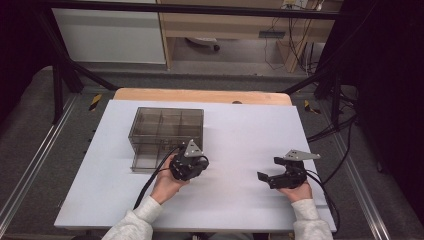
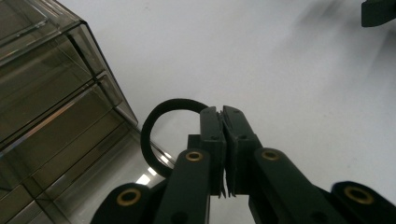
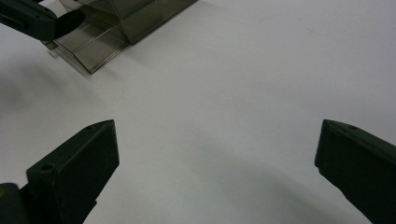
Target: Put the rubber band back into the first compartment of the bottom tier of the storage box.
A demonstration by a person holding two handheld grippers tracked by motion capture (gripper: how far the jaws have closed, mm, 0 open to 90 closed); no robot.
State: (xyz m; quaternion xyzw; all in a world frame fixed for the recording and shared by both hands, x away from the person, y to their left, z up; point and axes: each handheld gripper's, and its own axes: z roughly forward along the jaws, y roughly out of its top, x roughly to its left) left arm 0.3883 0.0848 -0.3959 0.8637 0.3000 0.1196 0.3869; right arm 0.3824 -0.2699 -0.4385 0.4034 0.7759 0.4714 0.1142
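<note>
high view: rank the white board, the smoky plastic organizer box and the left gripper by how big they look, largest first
1. white board, by far the largest.
2. smoky plastic organizer box, with its drawer pulled out toward the person.
3. left gripper, smallest, though it sits nearer the camera, which makes it look somewhat bigger.

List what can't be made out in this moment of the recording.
- Black ring, left gripper view: its lower right part is hidden behind the left gripper.
- Clear box, high view: too small and dim to tell whether its compartments hold anything.
- Right gripper, right gripper view: its jaws are cut off by the bottom edge.
</note>
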